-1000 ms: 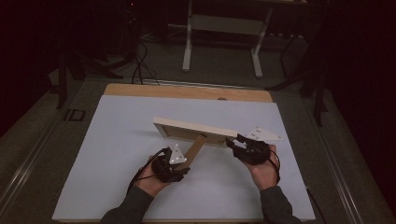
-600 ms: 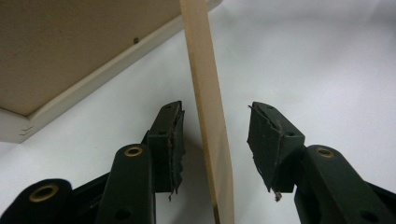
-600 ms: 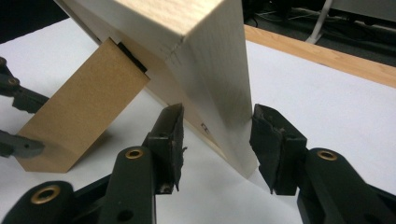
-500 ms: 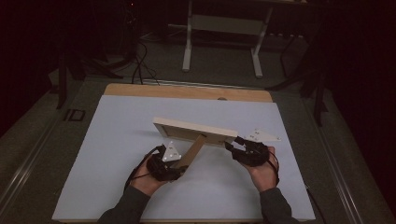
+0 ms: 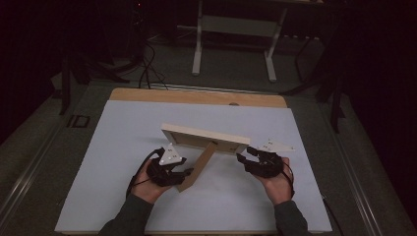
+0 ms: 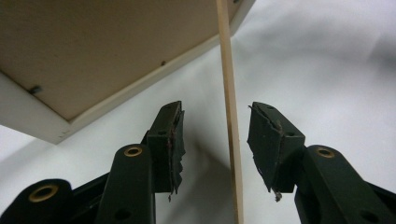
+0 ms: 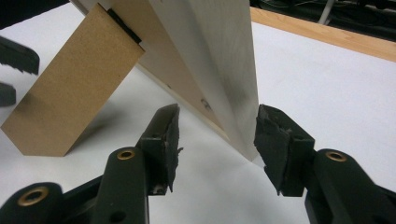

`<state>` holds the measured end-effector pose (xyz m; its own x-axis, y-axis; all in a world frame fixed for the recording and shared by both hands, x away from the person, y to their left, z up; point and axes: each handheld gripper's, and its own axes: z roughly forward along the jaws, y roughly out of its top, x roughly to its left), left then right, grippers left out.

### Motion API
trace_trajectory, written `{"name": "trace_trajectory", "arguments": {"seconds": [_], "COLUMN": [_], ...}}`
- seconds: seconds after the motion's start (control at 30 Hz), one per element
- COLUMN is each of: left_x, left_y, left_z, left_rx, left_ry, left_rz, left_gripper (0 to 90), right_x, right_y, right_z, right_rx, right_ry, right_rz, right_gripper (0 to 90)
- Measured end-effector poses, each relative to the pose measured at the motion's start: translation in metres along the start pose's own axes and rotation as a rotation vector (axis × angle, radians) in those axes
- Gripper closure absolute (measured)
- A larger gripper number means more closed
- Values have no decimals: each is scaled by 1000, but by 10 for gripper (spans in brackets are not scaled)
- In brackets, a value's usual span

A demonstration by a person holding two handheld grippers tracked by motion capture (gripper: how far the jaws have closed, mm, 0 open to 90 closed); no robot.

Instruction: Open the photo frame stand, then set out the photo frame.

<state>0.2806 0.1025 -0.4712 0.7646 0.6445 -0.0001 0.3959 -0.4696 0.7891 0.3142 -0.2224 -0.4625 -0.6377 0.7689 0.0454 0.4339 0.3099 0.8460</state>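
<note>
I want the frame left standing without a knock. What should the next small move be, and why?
Probably draw both grippers straight back toward the person. The picture frame stands on the white table cover, propped on its stand leg. The left gripper has just opened, with the leg between its jaws but untouched; the right gripper has been opening around the frame's corner.

The picture frame [image 5: 206, 139] is pale, whitish wood with faint grain, and its back panel [image 6: 84, 51] is plain tan board. Hinged off that back, the stand leg [image 5: 196, 167] is bare brown cardboard held by a black hinge strip [image 7: 123, 25]. Beneath the frame the table cover [image 5: 123, 147] is plain white, unpatterned; beyond the frame a strip of the tabletop [image 5: 196, 97] shows orange-brown wood. Either side of the frame, both grippers are black with brass-coloured rivets [image 6: 133, 151], each topped by a light grey plate [image 5: 171, 156].
</note>
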Motion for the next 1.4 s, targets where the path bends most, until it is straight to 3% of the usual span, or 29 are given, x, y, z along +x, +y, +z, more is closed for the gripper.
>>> {"name": "trace_trajectory", "arguments": {"seconds": [0.2,0.6,0.83,0.97,1.13,1.4], "left_x": [8,20,23,31,37,38], "left_y": [0,-3,-4,-6,-7,-8], "left_z": [-10,-19,-20,-24,-27,-27], "left_rx": [-37,-64,-79,-91,-97,-100], "left_ry": [18,50,62,67,88,89], "left_rz": [-28,-83,-105,-162,-199,-208], "left_gripper": [553,551,553,591,591,615], "right_x": [-4,-10,-15,-21,-27,-33], "right_y": [-6,-14,-19,-23,-24,-22], "right_z": [-2,1,4,4,3,1], "right_rx": [6,28,45,54,56,48], "right_ry": [-6,-9,-2,-12,-18,-49], "right_rz": [17,31,38,58,72,88], "right_gripper": [482,482,521,547,565,634]}}
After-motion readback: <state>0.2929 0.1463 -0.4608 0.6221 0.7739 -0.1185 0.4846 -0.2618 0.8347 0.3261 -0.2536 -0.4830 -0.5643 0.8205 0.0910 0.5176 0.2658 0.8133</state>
